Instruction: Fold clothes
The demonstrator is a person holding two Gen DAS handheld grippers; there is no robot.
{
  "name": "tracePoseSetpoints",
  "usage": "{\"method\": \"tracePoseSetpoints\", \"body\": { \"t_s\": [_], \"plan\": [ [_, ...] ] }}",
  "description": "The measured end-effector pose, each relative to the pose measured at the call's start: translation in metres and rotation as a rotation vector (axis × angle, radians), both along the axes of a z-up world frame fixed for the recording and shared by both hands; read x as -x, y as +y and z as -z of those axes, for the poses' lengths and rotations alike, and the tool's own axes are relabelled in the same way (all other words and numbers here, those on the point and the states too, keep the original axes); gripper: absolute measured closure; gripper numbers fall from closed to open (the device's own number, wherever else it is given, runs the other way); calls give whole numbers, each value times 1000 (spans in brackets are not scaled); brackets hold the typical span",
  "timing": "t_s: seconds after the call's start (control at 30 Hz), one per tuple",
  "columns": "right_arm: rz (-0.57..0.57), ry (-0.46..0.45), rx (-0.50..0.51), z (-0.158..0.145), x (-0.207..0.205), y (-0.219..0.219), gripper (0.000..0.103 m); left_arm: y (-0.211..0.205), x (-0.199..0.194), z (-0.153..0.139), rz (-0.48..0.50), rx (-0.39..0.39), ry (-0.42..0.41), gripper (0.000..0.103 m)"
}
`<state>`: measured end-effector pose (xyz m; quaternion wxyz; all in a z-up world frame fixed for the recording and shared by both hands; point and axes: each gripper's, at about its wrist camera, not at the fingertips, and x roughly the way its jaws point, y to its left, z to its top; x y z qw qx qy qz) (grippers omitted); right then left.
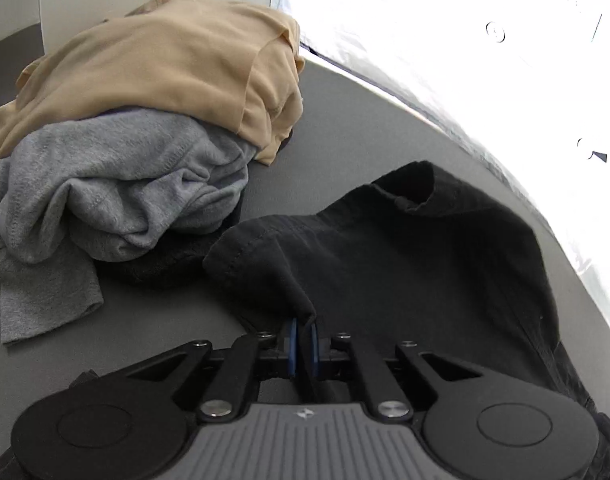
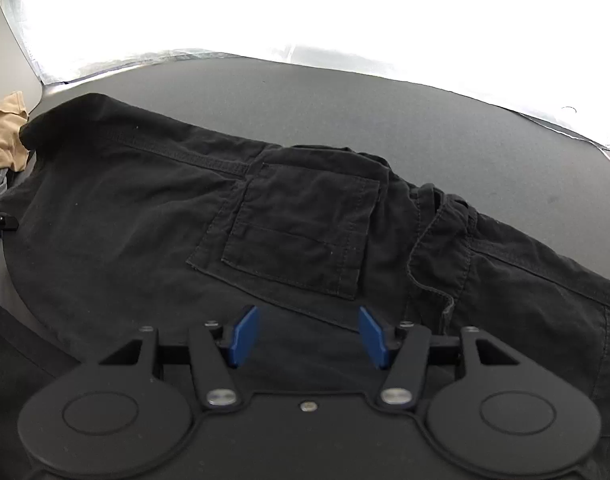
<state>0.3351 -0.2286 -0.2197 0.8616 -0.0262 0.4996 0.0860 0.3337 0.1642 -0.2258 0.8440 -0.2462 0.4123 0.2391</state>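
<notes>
Black cargo pants (image 1: 417, 264) lie on the grey table (image 1: 345, 128). My left gripper (image 1: 303, 340) is shut on a fold of the pants' hem, and its blue pads pinch the black cloth. In the right wrist view the pants (image 2: 145, 216) spread across the table, with a patch pocket (image 2: 305, 228) facing up. My right gripper (image 2: 308, 332) is open and empty, just above the pants below the pocket.
A tan garment (image 1: 165, 68) lies on a crumpled grey garment (image 1: 113, 188) at the left back of the table; the tan one also shows in the right wrist view (image 2: 5, 136). A bright white cloth with carrot prints (image 2: 305, 20) borders the table's far edge.
</notes>
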Motion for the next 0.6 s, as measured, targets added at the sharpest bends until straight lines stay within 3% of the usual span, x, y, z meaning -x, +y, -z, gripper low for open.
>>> {"method": "tracePoseSetpoints", "body": {
  "t_s": [0.13,0.23,0.3,0.37,0.43,0.53,0.6],
  "plan": [
    [26,-11,10,-2,2,-3,46,-21,28,-35,39,-134,25,99],
    [46,16,26,7,4,-7,46,-29,40,-29,59,-208,114,97],
    [54,30,38,10,5,-10,46,-35,46,-26,78,-272,172,87],
    [56,30,50,10,4,-13,46,-41,47,-31,94,-386,223,84],
    [60,22,59,9,2,-16,44,-46,47,-41,131,-450,186,69],
    [87,14,71,10,-3,-25,42,-50,34,-53,240,-430,69,49],
    [120,3,82,10,-6,-34,42,-63,18,-54,316,-409,26,43]
  ]
}}
